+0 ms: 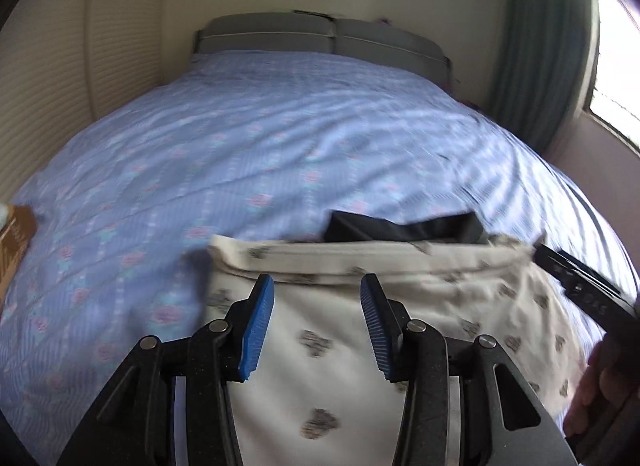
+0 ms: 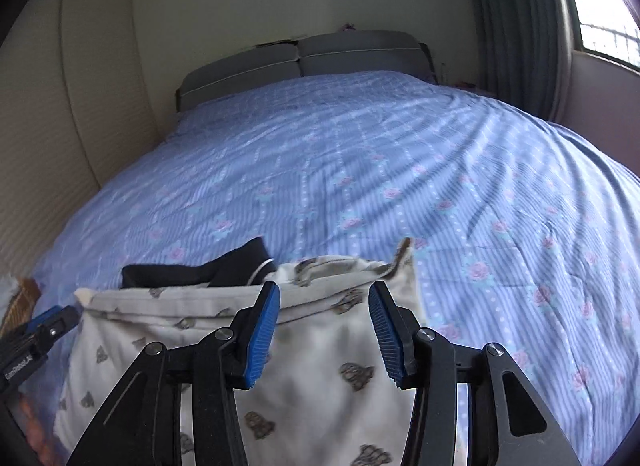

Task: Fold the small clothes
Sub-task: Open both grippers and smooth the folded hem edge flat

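Cream printed garment [image 1: 360, 346] lies on the blue floral bedspread [image 1: 240, 153] at the foot end, far from the grey headboard [image 1: 320, 35], its folded top edge running side to side, a black garment [image 1: 404, 227] just beyond it. Left view alone shows a hand [image 1: 600, 386]; right view alone, the left gripper [image 2: 44, 326] at the garment's left edge. Right gripper [image 2: 324, 330] hangs released, as does the left, nothing pinched.

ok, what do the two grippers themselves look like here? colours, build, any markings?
Both match: the left gripper and right gripper have black linkage arms with silver pivot pins and blue ribbed pads. White lettering marks each body, blurred and partly cut off. No sleeve or cables visible.
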Action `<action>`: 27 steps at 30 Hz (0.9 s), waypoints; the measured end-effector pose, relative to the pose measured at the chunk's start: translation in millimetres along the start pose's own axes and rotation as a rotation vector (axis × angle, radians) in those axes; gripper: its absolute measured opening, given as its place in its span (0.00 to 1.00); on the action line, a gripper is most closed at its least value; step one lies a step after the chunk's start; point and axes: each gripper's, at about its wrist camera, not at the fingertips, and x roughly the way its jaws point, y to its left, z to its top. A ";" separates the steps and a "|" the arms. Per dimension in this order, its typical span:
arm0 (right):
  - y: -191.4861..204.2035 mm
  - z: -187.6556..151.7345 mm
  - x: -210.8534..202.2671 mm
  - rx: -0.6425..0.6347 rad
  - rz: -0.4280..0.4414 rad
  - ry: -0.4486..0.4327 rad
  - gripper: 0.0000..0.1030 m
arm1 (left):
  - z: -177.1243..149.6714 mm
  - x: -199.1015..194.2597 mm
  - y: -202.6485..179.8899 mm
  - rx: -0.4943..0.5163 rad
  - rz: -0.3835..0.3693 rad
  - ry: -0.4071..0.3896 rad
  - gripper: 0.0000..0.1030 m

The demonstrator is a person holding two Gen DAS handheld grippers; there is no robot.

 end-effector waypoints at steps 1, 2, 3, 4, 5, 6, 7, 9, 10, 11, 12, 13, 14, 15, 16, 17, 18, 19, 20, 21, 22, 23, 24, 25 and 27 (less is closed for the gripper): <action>10.1 -2.0 0.6 -0.034 0.014 0.011 0.46 | -0.6 5.3 -8.1 0.027 -0.018 0.026 0.43; 18.7 -3.5 3.0 -0.067 0.026 0.027 0.46 | -1.8 10.6 -15.0 0.046 -0.037 0.049 0.43; 26.6 -5.0 5.7 -0.100 0.034 0.041 0.46 | -2.8 15.8 -19.4 0.060 -0.049 0.067 0.43; 33.8 -7.6 9.4 -0.133 0.038 0.053 0.46 | -5.0 20.5 -23.8 0.072 -0.052 0.084 0.43; 39.5 -9.6 13.2 -0.160 0.038 0.066 0.46 | -6.1 25.3 -25.8 0.080 -0.055 0.101 0.43; 43.2 -12.2 17.1 -0.183 0.032 0.079 0.46 | -6.3 30.5 -26.2 0.085 -0.055 0.115 0.43; 45.4 -14.6 21.0 -0.198 0.028 0.093 0.46 | -6.9 35.1 -25.5 0.091 -0.048 0.125 0.43; 47.7 -21.0 28.3 -0.214 0.027 0.122 0.46 | -8.2 44.0 -23.4 0.094 -0.030 0.143 0.43; 47.2 -23.5 32.1 -0.218 0.021 0.138 0.46 | -8.2 48.0 -20.8 0.088 -0.025 0.149 0.43; 47.0 -25.5 36.1 -0.217 0.016 0.152 0.46 | -7.4 50.9 -18.8 0.082 -0.020 0.152 0.43; 46.9 -27.1 39.2 -0.213 0.016 0.163 0.46 | -6.0 54.1 -16.6 0.074 -0.016 0.155 0.43; 46.7 -28.3 42.2 -0.213 0.015 0.172 0.46 | -4.8 56.3 -14.8 0.068 -0.013 0.158 0.43; 46.8 -28.8 44.6 -0.215 0.010 0.175 0.46 | -3.2 58.3 -13.3 0.064 -0.009 0.158 0.43; 47.3 -28.4 46.5 -0.218 0.004 0.176 0.46 | -0.9 59.7 -11.8 0.059 -0.004 0.156 0.43; 48.2 -26.7 48.2 -0.220 -0.001 0.177 0.46 | 1.6 60.4 -10.0 0.051 -0.001 0.152 0.43; 48.6 -24.4 50.1 -0.218 -0.005 0.175 0.46 | 4.4 61.2 -8.4 0.044 0.001 0.147 0.43; 49.0 -21.5 52.2 -0.215 -0.007 0.173 0.46 | 8.8 62.8 -7.2 0.038 0.008 0.143 0.43; 50.2 -18.5 54.5 -0.212 -0.010 0.171 0.46 | 13.3 63.9 -5.5 0.031 0.012 0.137 0.43; 50.8 -15.6 56.9 -0.210 -0.013 0.168 0.46 | 17.1 64.8 -3.1 0.025 0.014 0.130 0.43; 51.0 -12.3 58.9 -0.206 -0.016 0.164 0.46 | 21.2 65.9 -0.6 0.017 0.015 0.124 0.43; 50.9 -8.6 60.5 -0.197 -0.018 0.156 0.46 | 25.8 67.8 2.3 0.010 0.018 0.118 0.43; 50.9 -5.0 62.1 -0.191 -0.020 0.150 0.46 | 29.9 69.9 4.9 0.005 0.023 0.113 0.43; 50.4 -1.0 64.1 -0.183 -0.020 0.146 0.46 | 33.6 71.9 7.7 0.001 0.028 0.110 0.43; 50.6 2.9 65.8 -0.175 -0.017 0.141 0.46 | 37.6 73.7 10.9 -0.007 0.029 0.104 0.43; 50.4 10.8 70.4 -0.166 -0.019 0.131 0.46 | 44.9 78.0 17.2 -0.020 0.038 0.098 0.43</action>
